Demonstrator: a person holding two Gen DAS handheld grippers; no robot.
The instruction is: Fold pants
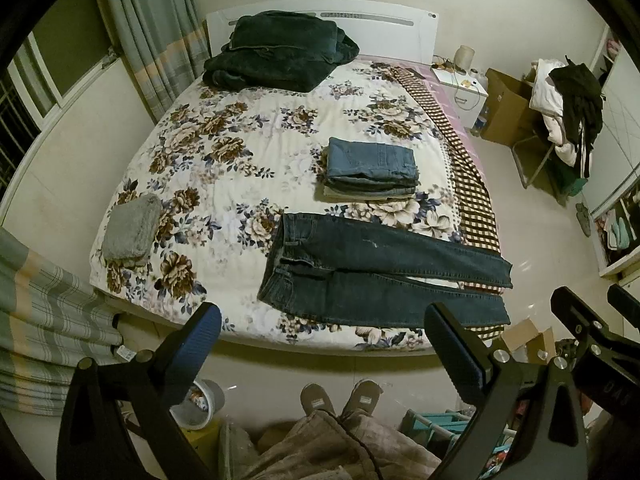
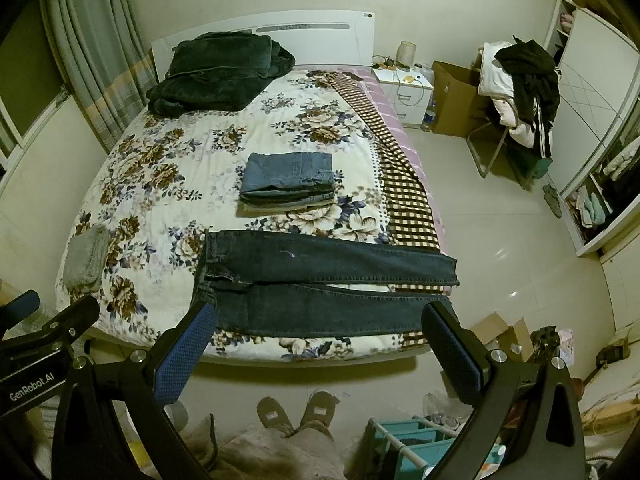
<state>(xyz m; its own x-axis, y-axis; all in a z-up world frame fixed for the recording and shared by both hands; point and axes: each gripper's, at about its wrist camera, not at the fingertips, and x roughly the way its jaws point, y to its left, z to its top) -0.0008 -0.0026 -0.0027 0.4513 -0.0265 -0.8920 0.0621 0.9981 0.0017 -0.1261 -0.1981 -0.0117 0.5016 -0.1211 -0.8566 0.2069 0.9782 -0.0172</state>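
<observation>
dark denim pants (image 1: 380, 272) lie flat on the floral quilt (image 1: 224, 168); both ribbed-pad grippers, left gripper (image 1: 322, 340) and right gripper (image 2: 318, 338), gape empty.

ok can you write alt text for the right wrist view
Dark jeans lie flat and unfolded across the near end of a floral bed, legs pointing right. Behind them sits a stack of folded jeans. The open right tool hangs over the bed's near edge, holding nothing.
</observation>
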